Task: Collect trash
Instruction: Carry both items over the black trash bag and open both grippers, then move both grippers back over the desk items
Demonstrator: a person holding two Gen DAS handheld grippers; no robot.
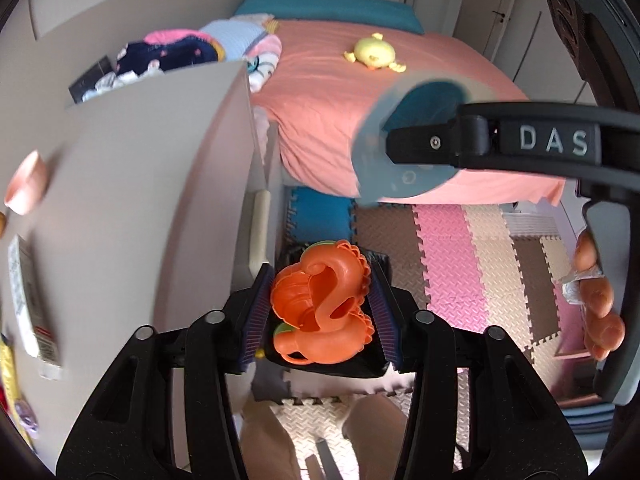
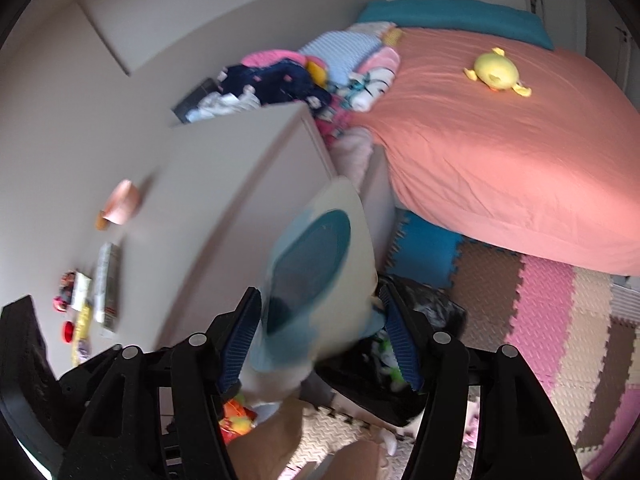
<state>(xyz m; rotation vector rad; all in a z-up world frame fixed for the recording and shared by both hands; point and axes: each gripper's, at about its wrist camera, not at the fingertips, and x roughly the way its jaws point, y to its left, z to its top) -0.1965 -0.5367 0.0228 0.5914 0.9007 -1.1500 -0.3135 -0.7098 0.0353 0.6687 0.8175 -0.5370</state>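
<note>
My left gripper (image 1: 320, 304) is shut on a crumpled orange plastic toy piece (image 1: 320, 304) and holds it above a black trash bag (image 1: 376, 364). My right gripper (image 2: 320, 334) is shut on a blurred white and teal container (image 2: 320, 264), beside the desk edge. The same container (image 1: 408, 140) shows in the left wrist view, held out over the bed end by the right gripper's finger (image 1: 428, 144). The black trash bag (image 2: 372, 376) sits below my right gripper, with white and green scraps inside.
A white desk (image 2: 224, 208) on the left carries a pink bowl (image 2: 122, 202), a box (image 2: 107, 284) and small items. A bed with a salmon sheet (image 2: 520, 152) holds a yellow plush (image 2: 496, 70) and piled clothes (image 2: 288, 76). Foam puzzle mats (image 2: 560, 312) cover the floor.
</note>
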